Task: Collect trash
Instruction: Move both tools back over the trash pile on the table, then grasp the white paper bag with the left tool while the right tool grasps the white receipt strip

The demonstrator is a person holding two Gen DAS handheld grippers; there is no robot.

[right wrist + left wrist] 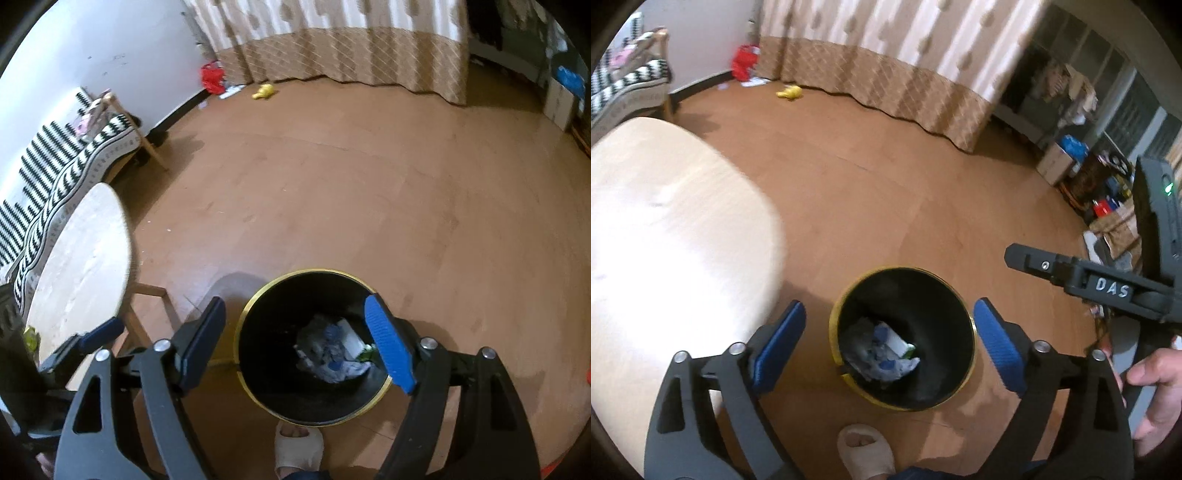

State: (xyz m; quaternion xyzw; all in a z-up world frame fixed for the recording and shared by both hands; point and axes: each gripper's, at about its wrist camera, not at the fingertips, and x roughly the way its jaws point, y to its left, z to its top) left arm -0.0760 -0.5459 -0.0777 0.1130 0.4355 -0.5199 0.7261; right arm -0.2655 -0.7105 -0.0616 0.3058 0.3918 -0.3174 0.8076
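Note:
A black trash bin with a gold rim (849,295) stands on the brown floor, with crumpled white and blue trash (882,350) at its bottom. My left gripper (890,314) is open and empty above the bin's mouth. My right gripper (295,314) is also open and empty above the same bin (258,291), where the trash (332,354) shows again. The right gripper's black body (1108,284) shows at the right in the left wrist view. A yellow item (790,92) lies far off by the curtain; it also shows in the right wrist view (263,91).
A pale round table (665,229) stands left of the bin; it also shows in the right wrist view (81,251). A striped sofa (66,162) lines the left wall. A red bag (212,77) sits in the far corner. Boxes and clutter (1071,162) sit right. A slippered foot (864,450) is below the bin.

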